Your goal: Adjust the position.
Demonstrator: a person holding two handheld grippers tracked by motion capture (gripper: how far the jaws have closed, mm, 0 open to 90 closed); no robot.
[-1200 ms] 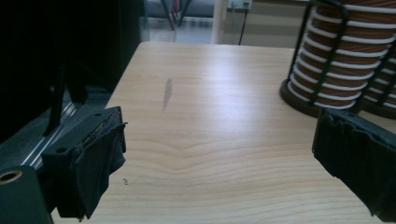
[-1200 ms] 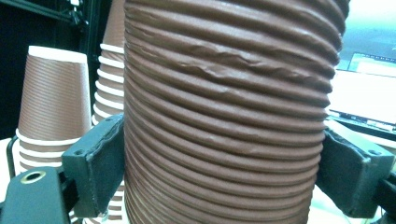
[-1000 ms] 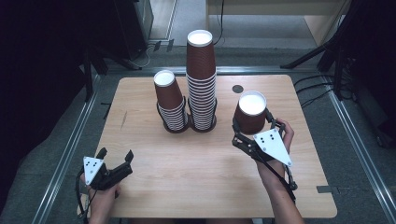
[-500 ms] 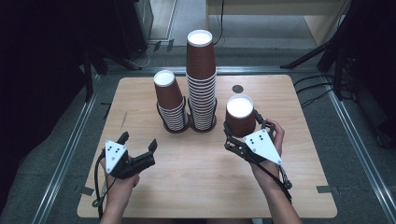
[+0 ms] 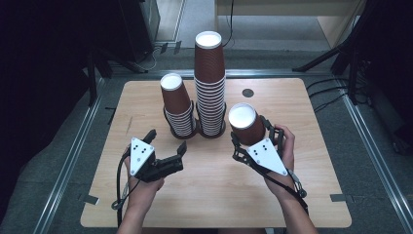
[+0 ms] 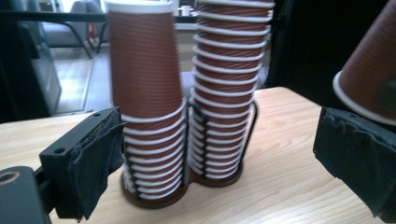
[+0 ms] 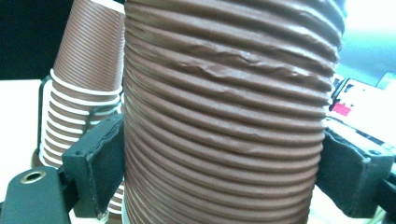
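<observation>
Between right gripper point(image 5: 253, 137) fingers, brown cup point(image 5: 246, 125), apparently inverted

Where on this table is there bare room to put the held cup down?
The right gripper clamps a cup. Bare wood lies at the table's right edge beyond that hand, along the near edge between the forearms, and at the far left corner. It is crowded mid-table: short stack, tall stack, and the open left gripper beside them.
</observation>
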